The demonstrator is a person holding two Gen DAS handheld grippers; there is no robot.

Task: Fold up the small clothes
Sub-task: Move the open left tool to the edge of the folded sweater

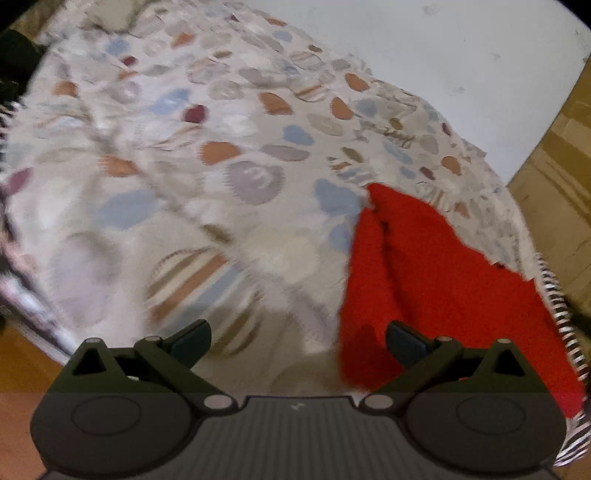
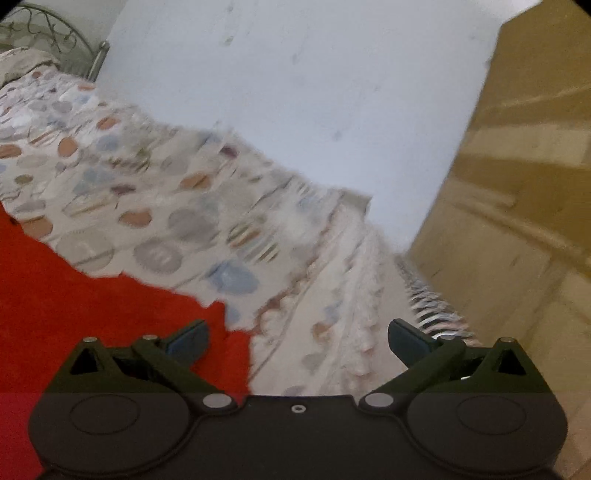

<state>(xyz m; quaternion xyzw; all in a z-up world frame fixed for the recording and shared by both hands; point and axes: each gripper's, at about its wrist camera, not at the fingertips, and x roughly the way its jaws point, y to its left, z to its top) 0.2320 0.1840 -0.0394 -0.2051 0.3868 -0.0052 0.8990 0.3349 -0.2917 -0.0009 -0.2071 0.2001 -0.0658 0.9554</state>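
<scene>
A red garment (image 1: 436, 280) lies on a patterned bedspread (image 1: 207, 155), near the bed's right edge in the left wrist view. My left gripper (image 1: 298, 341) stands open just left of the red cloth, with only its right finger over the fabric. In the right wrist view the same red garment (image 2: 74, 306) fills the lower left. My right gripper (image 2: 298, 341) is open wide above the garment's right edge, its left finger over the red cloth and its right finger over the bedspread (image 2: 177, 206). Nothing is between either pair of fingers.
A white wall (image 2: 314, 92) runs along the far side of the bed. A tan wooden cabinet (image 2: 524, 192) stands at the bed's right end. A metal headboard (image 2: 55, 33) and a pillow sit far left. A striped sheet edge (image 1: 561, 317) hangs at the bed's side.
</scene>
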